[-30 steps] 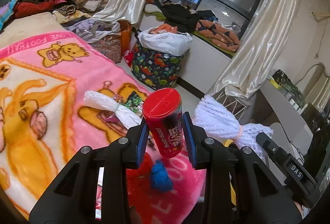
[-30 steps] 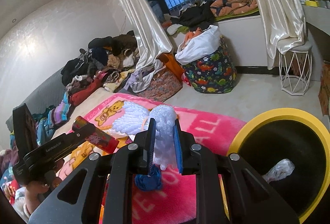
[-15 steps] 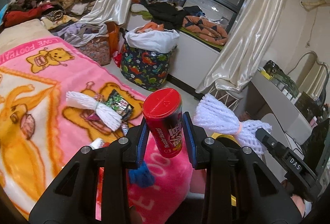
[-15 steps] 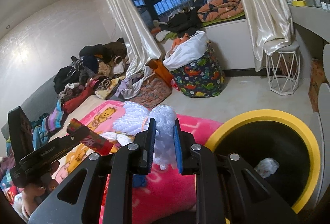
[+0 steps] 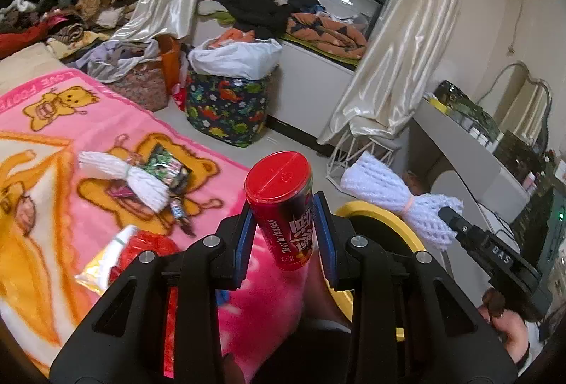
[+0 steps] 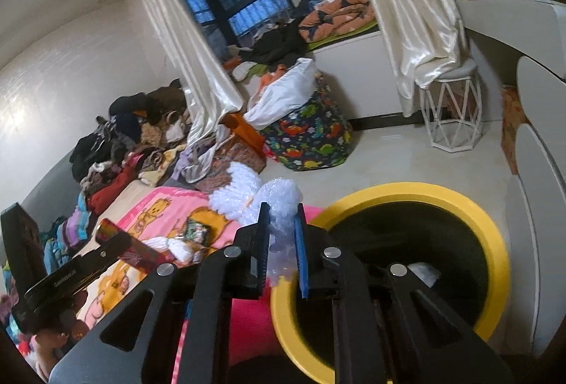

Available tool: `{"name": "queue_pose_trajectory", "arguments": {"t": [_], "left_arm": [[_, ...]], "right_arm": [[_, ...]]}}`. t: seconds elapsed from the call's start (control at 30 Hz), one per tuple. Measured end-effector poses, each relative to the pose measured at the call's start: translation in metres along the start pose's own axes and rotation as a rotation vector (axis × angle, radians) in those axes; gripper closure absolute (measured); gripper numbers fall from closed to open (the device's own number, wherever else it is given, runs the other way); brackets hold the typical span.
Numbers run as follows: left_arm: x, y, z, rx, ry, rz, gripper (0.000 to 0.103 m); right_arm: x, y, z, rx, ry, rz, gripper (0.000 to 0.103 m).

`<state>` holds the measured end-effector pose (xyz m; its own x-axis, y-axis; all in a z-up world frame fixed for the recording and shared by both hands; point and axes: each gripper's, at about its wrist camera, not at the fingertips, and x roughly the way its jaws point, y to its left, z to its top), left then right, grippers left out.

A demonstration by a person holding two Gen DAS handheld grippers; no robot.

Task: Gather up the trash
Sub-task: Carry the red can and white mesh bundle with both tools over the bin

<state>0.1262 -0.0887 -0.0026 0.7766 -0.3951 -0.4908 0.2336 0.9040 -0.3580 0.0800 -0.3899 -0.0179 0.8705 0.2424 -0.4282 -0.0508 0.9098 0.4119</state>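
A pink fleece blanket with orange cartoon bears (image 5: 106, 133) covers the bed and fills the left wrist view from 7 to 10 o'clock. Beside the bed stands a round black trash bin with a yellow rim (image 6: 495, 242), at 4 o'clock in the right wrist view, with a crumpled white scrap (image 6: 424, 272) lying inside it. Across the floor, near 12 o'clock in the left view, sits a dark dinosaur-print fabric basket lined with a white bag (image 5: 226, 108).

The left gripper (image 5: 283, 235) has its blue-padded fingers (image 5: 244, 242) closed on a red cylindrical snack can with a red plastic lid (image 5: 283, 207), held tilted over the blanket's edge. The right gripper (image 6: 281, 242) holds a bundle of white foam fruit netting tied with a pale band (image 6: 279, 200) between its fingers (they are closing on it), over the bin's near rim at 9 o'clock of the bin.

On the blanket, at 9 o'clock in the left view, lie a second white foam net bundle (image 5: 123, 175), a dark green snack wrapper (image 5: 166, 168) touching it, and a red and yellow crinkled packet (image 5: 131, 256) nearer the gripper.
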Motion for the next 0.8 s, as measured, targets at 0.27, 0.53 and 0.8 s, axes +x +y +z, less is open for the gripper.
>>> {"name": "queue_pose_trajectory", "arguments": {"t": [0.27,0.53,0.8], "left_arm": [[0.017,-0.036,-0.016,0.064,0.053,-0.064,0.078],[0.035,-0.069,-0.031,0.123,0.094,-0.119,0.078],[0.052,-0.092,-0.04,0.162,0.13,-0.152,0.078]], "right_arm": [[-0.008,-0.032,0.0,0.046,-0.004,-0.078,0.09],[-0.015,-0.058,0.0,0.095,-0.016,-0.133,0.09],[-0.018,-0.08,0.0,0.131,-0.006,-0.185,0.09]]}}
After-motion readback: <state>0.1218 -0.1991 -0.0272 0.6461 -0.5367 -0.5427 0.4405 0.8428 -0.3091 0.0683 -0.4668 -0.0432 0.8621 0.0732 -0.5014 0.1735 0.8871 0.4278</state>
